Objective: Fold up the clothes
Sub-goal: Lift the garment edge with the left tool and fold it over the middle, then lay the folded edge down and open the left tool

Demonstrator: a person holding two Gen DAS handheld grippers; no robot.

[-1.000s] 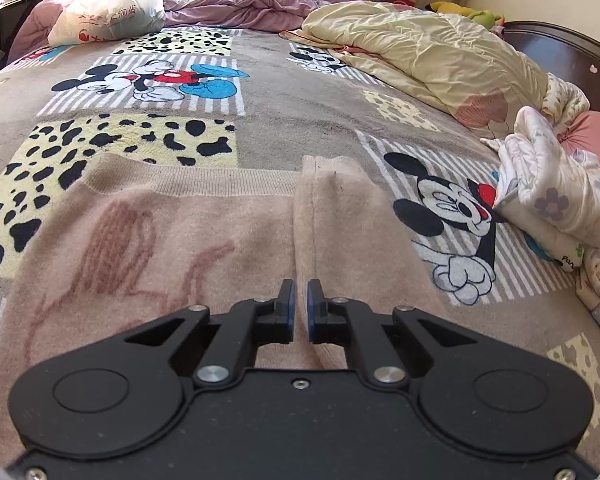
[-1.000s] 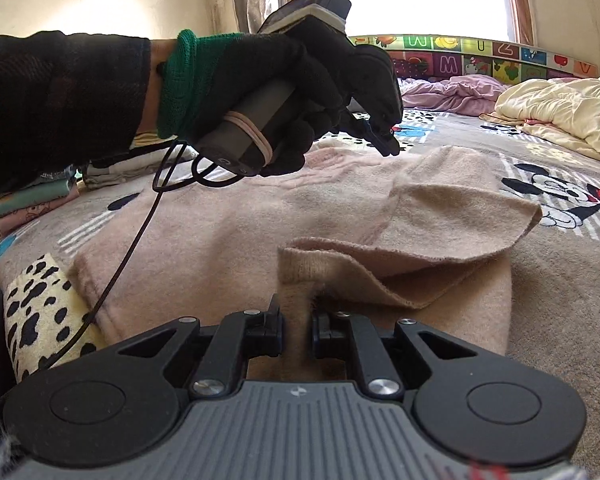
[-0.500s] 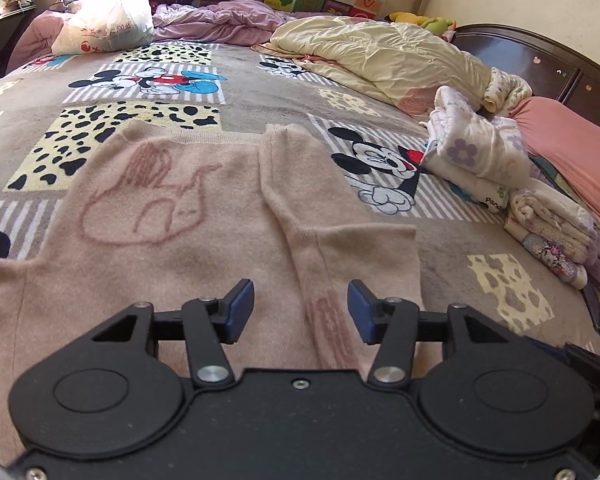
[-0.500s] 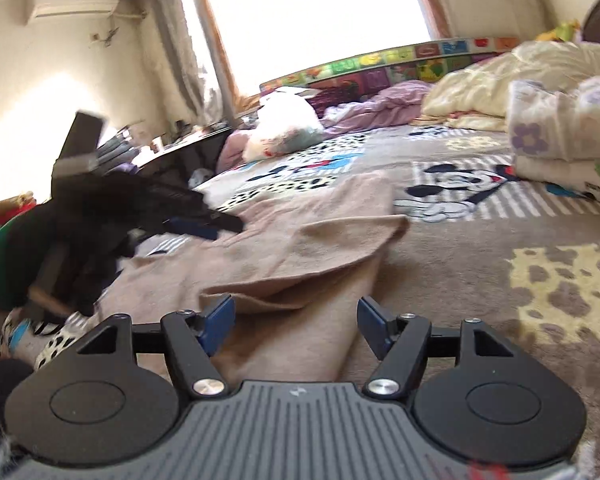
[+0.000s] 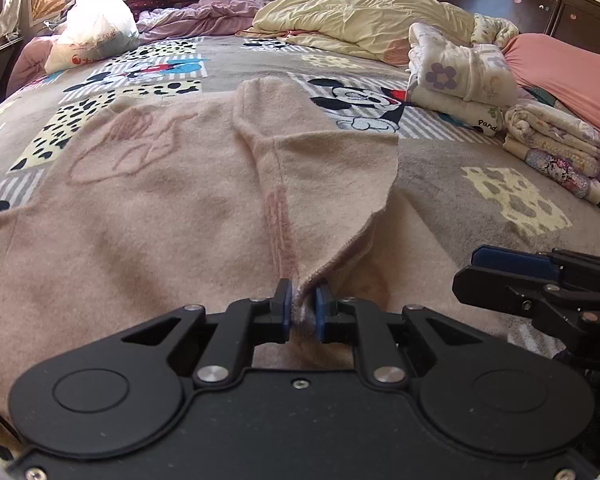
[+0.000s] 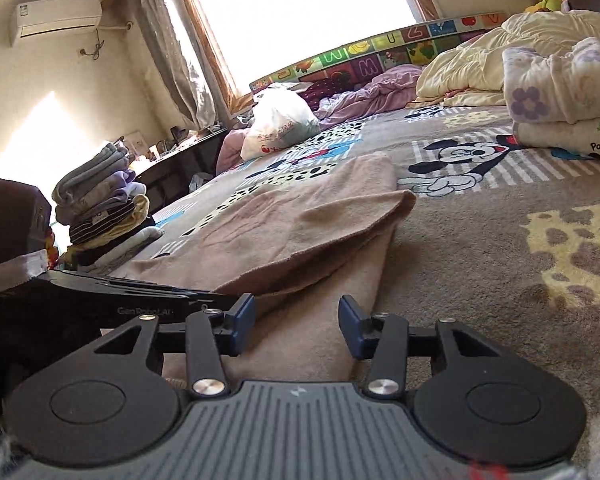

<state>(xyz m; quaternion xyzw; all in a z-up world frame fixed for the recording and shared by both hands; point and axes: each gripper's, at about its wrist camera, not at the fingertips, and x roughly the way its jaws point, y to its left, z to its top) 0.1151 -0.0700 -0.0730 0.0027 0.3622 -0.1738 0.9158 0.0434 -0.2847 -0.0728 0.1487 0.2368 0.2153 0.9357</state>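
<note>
Left tool [image 5: 300, 307] now clamped on sweater [image 5: 172, 200] edge, right tool [image 6: 297, 321] still apart.

Left gripper [image 5: 300, 307] fingers [image 5: 285, 305] pinch the pink sweater's [image 5: 172, 208] folded edge.

A white plastic bag [image 5: 96, 32] and a cream quilt [image 5: 364, 16] lie on the cartoon-print bedspread [image 5: 480, 184].

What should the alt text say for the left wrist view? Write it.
The left gripper is shut on the near edge of a pink sweater spread over a cartoon-print bedspread. The open right gripper shows at the right edge.
</note>
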